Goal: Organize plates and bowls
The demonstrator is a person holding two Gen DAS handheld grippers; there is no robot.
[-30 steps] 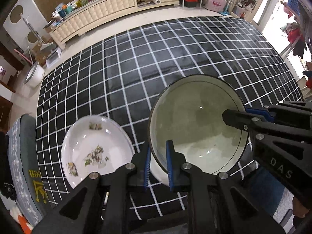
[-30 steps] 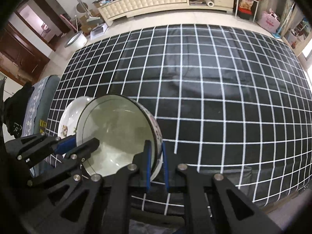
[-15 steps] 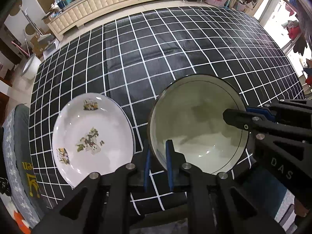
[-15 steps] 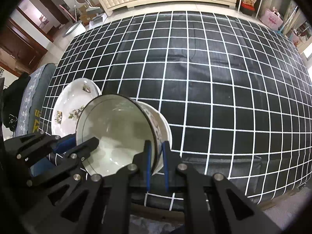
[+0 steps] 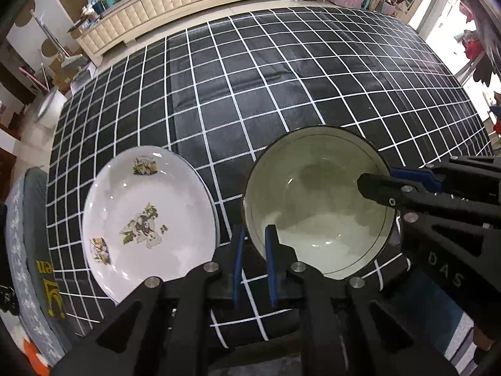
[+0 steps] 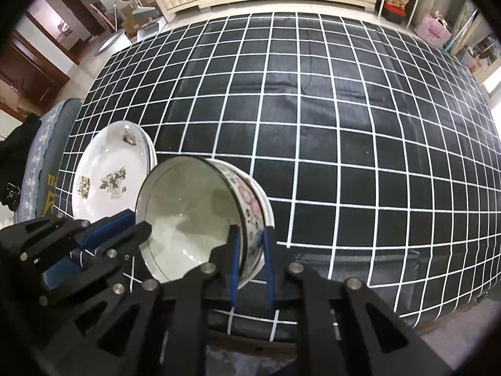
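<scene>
A stack of white bowls with floral sides and dark rims [image 5: 316, 206] [image 6: 188, 219] is held tilted above the black grid cloth. My left gripper [image 5: 253, 235] is shut on the near left rim of the bowl. My right gripper [image 6: 249, 238] is shut on the opposite rim, and it shows at the right of the left wrist view [image 5: 394, 185]. A white oval plate with flower prints [image 5: 147, 228] [image 6: 109, 175] lies on the cloth just left of the bowls, seemingly on another plate.
The table with the black-and-white grid cloth [image 5: 281, 78] [image 6: 344, 125] stretches away behind the dishes. A grey cushioned seat [image 5: 28, 250] stands at the left edge. A cream sideboard [image 5: 156, 22] lines the far wall.
Both grippers have lifted the bowls and drawn back toward the near table edge. The plate now shows in full beside the bowls.
</scene>
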